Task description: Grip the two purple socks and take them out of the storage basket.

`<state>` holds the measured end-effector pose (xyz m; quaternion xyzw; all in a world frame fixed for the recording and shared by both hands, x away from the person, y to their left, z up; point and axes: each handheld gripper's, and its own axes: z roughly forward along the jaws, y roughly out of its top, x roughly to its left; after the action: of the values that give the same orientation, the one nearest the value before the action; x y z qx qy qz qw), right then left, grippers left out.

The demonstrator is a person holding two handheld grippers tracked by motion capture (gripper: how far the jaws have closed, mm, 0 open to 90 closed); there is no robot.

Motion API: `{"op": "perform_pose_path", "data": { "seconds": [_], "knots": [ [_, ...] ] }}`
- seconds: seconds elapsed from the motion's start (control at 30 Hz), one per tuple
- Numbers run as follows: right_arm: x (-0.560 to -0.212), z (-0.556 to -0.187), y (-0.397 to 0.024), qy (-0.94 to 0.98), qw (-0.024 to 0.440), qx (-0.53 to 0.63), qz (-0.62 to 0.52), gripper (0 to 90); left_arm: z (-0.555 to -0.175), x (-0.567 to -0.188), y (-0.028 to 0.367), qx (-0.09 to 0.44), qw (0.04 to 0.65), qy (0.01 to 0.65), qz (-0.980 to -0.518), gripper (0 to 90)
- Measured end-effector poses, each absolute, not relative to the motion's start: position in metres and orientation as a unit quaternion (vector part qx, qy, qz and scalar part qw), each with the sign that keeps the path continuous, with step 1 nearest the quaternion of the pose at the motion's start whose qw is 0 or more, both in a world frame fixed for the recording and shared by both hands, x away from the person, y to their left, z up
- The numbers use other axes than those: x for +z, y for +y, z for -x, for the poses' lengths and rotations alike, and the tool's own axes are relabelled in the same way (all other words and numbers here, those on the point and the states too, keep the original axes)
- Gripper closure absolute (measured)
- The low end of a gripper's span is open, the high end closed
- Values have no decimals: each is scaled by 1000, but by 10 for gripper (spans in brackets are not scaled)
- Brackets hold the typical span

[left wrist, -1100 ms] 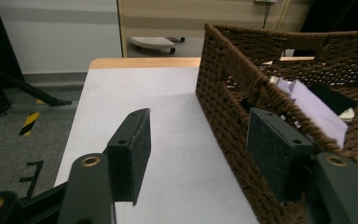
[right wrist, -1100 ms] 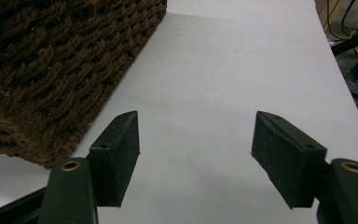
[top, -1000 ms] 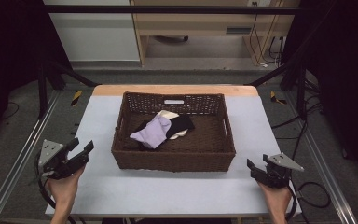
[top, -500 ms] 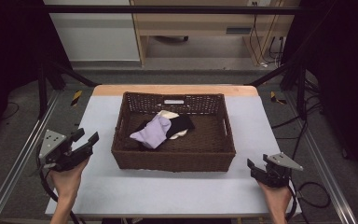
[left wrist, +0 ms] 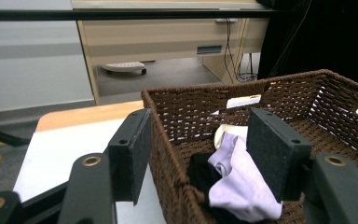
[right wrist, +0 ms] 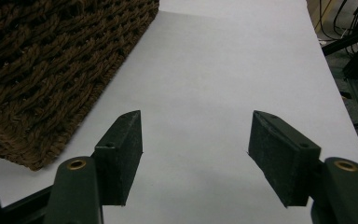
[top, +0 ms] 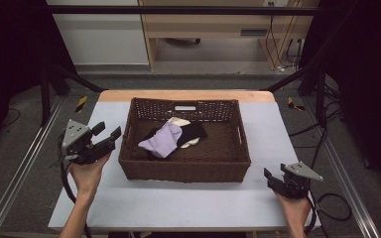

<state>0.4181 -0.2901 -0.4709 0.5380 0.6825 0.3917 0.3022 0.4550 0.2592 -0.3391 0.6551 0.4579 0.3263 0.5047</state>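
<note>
1. Right gripper (top: pixel 276 179) resting low at about four o'clock on the table (top: pixel 188 208), jaws spread wide with nothing between them, as the right gripper view confirms; probably parked out of the way while the other hand works.
2. Left gripper (top: pixel 110 135) raised at nine o'clock, just beside the basket (top: pixel 183 171); jaws wide apart and empty, aimed over the left rim, one pad outside the wall and one over the inside, likely lined up to reach down for the cloth.
3. Lilac cloth (top: pixel 162 141) lying crumpled near the basket's middle, draped over a black garment (top: pixel 193 131); top of the pile, so judged the easiest first pick.
4. Cream piece (top: pixel 177 120) peeking out at twelve o'clock of the pile, mostly covered.
5. Wooden cabinet (top: pixel 213 25) far behind, beyond the table's edge.
</note>
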Motion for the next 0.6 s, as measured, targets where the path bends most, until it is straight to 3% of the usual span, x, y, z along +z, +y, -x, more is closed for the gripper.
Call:
{"op": "perform_pose_path", "data": {
  "seconds": [0.6],
  "knots": [
    [-471,-419,-292,682,302,392,-539,365,-493,-327,219,314,509,437,-673,361]
  ]
}}
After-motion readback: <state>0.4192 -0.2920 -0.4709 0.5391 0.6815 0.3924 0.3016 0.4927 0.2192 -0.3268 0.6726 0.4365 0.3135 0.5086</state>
